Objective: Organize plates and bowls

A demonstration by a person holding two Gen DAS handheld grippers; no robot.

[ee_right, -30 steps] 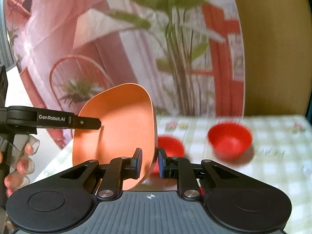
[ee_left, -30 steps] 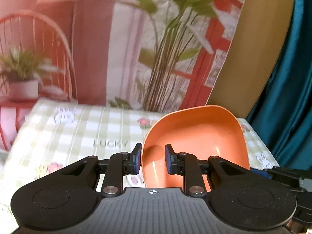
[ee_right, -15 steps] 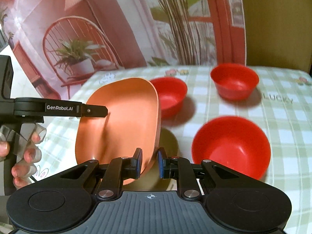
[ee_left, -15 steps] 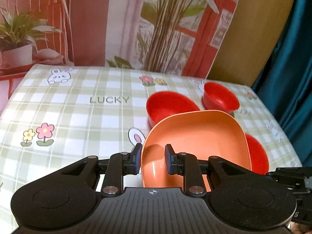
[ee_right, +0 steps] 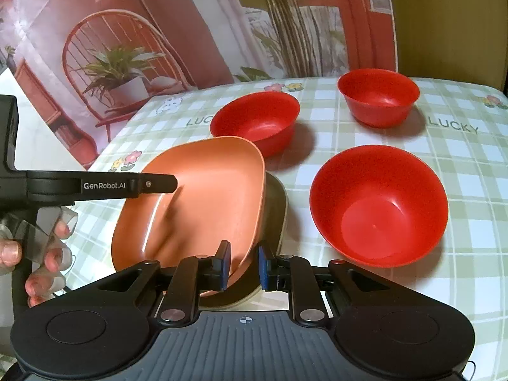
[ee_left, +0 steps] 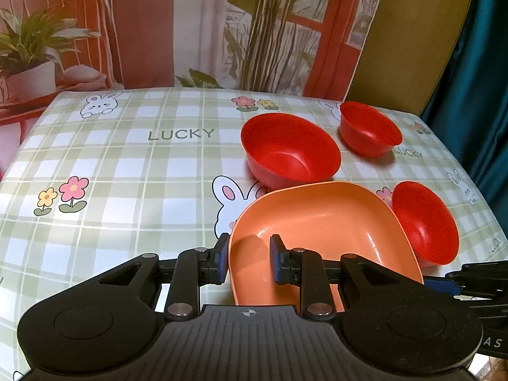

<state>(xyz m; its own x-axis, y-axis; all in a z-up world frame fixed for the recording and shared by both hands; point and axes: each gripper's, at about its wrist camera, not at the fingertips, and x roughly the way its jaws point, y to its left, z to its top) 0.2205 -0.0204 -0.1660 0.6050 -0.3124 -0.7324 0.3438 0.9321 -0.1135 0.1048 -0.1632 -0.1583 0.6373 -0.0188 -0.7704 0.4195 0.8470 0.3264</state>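
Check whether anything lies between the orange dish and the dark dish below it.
Nothing visible does. The orange dish is tilted over the dark dish, whose visible edge is bare. The nearest red bowl stands beside them, apart. The part of the dark dish under the orange one is hidden.

The place looks like a home dining corner dressed up for recording. A table (ee_left: pixel 133 171) wears a checked cloth with rabbits, flowers and "LUCKY". Behind it hangs a printed backdrop (ee_right: pixel 133 31) of a chair, plants and a red door; a teal curtain (ee_left: pixel 485 73) hangs beside it.
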